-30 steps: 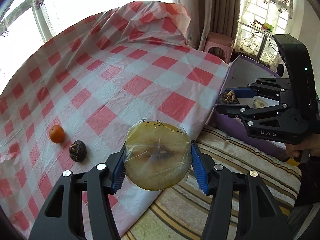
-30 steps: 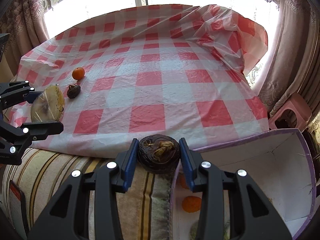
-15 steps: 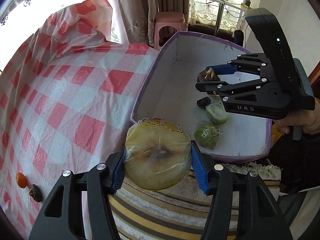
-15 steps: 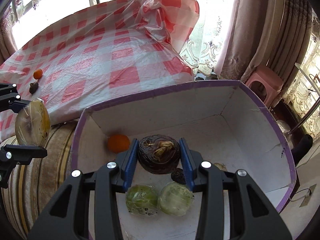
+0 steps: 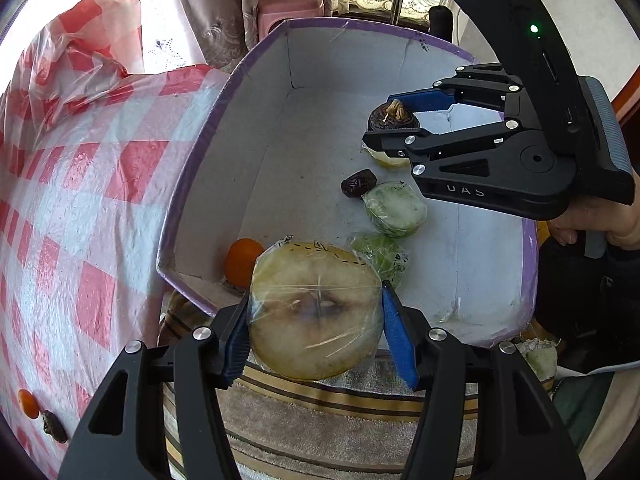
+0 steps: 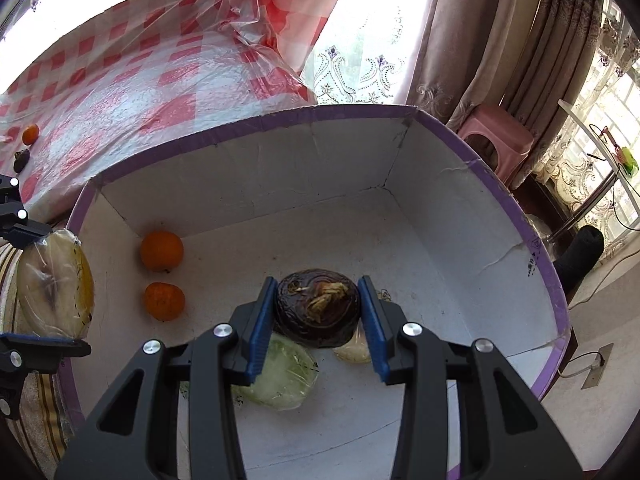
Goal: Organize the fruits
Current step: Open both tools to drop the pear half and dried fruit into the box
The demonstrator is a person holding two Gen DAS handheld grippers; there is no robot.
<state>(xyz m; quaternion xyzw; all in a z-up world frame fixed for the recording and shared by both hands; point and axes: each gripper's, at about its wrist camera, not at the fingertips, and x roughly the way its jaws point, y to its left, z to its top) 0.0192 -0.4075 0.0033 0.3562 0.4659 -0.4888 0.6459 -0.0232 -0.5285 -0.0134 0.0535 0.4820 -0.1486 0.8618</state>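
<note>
wrapped fruit (image 5: 316, 312) above box (image 5: 224, 128)

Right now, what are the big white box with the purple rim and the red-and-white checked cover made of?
The big white box with the purple rim looks like matte cardboard: creased, cracked walls. The red-and-white checked cover seems thin glossy plastic: it shines and crumples translucent at the corner.

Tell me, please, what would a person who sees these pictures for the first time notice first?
Probably the two loaded grippers. The left gripper clamps a yellowish fruit slice wrapped in plastic film at the near edge of the purple-rimmed box, and the right gripper holds a dark brown round fruit above the box floor. Next come the oranges in the box's left corner and the red checked cloth behind the box.
</note>
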